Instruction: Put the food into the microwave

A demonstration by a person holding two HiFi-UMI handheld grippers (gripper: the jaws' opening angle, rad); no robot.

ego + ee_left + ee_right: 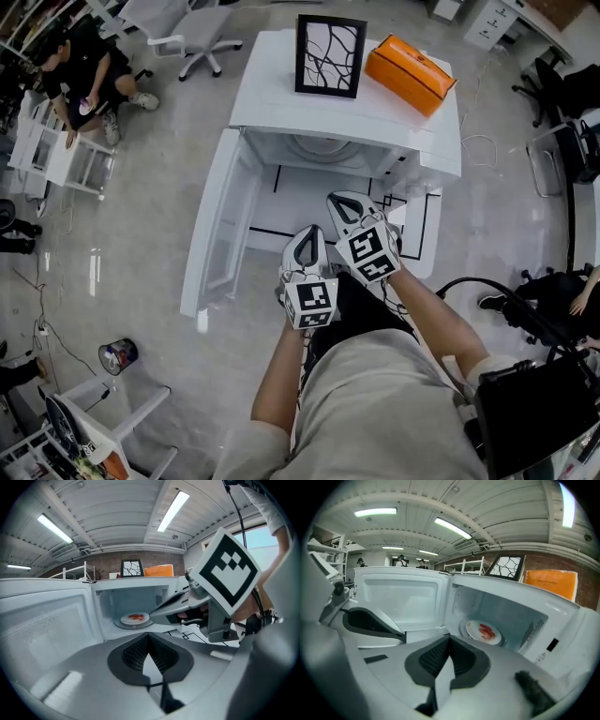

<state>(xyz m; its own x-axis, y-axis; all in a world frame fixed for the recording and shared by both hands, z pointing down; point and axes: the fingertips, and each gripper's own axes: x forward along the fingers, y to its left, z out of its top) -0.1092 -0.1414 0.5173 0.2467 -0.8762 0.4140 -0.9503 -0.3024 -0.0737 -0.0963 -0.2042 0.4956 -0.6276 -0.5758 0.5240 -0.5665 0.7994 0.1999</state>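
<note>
- Red food (487, 631) lies on a white plate (476, 629), which sits on the turntable at the middle of the floor inside the white microwave (277, 108).
- The microwave's door (211, 246) stands swung wide open on the left side.
- The right tool (450, 638), its jaws pressed together with nothing between them, hangs before the open mouth, clear of the plate.
- The left tool (148, 636), likewise closed and empty, is just beside it on the left, a little farther back from the opening.
- On the microwave's top, a black-framed picture (329, 56) stands near the rear edge and an orange box (410, 73) lies at the right rear corner.
- The microwave rests on a white worktop (417, 225) marked with black lines.
- A person (84, 75) in dark clothes sits well apart, across the floor to the left.
</note>
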